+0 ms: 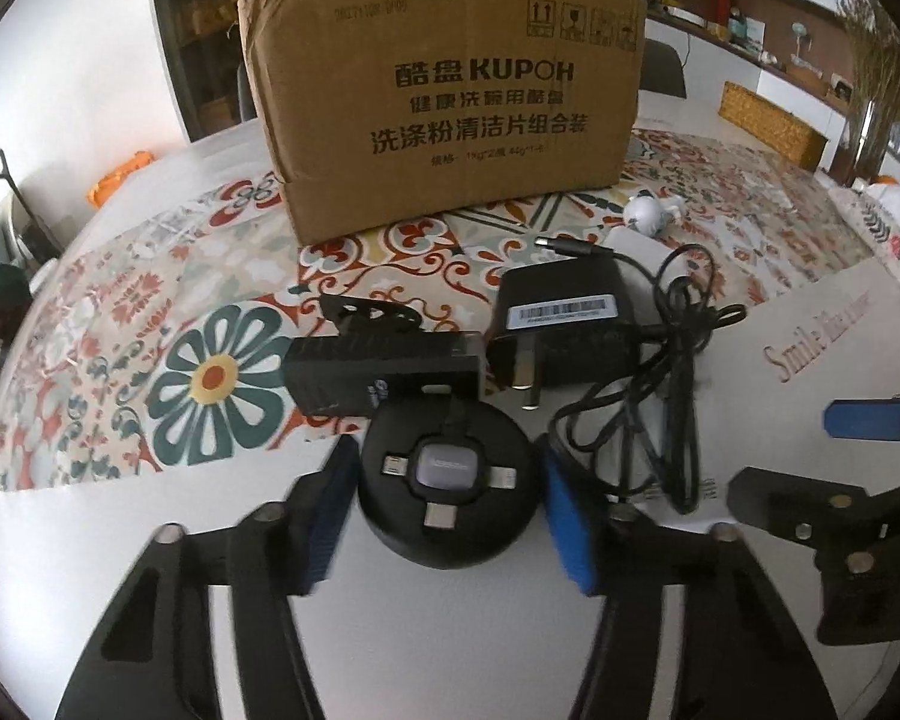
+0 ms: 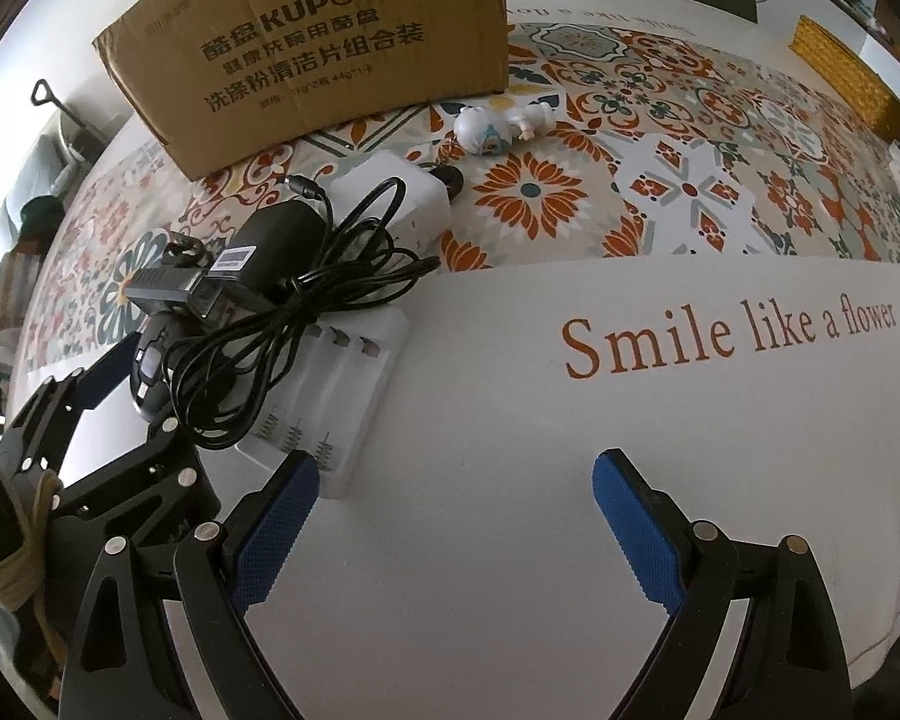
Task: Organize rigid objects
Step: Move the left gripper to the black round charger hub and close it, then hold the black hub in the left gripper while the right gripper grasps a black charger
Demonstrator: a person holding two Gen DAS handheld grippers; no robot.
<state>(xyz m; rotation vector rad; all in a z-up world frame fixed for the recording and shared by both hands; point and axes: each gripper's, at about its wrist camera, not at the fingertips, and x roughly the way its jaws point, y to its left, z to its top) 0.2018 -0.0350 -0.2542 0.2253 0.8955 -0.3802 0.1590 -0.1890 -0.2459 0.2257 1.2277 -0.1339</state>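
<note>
A round black cable reel (image 1: 450, 516) with several plug tips on top lies on the white tablecloth. My left gripper (image 1: 447, 468) is shut on it, a blue pad (image 1: 330, 516) pressing each side. Just behind it sit a black rectangular block (image 1: 384, 366) and a black power adapter (image 1: 564, 312) with a tangled cord (image 1: 660, 408). My right gripper (image 2: 456, 480) stands open over bare cloth, nothing between its fingers. A white battery charger (image 2: 336, 396) lies right beside its left finger. The brown cardboard box (image 1: 444, 102) stands behind the pile.
A white figurine (image 2: 498, 120) and a white power block (image 2: 402, 192) lie near the box on the patterned cloth (image 2: 660, 138). A wicker basket (image 2: 840, 72) stands at the far right edge. The cloth reads "Smile like a flower" (image 2: 726, 336).
</note>
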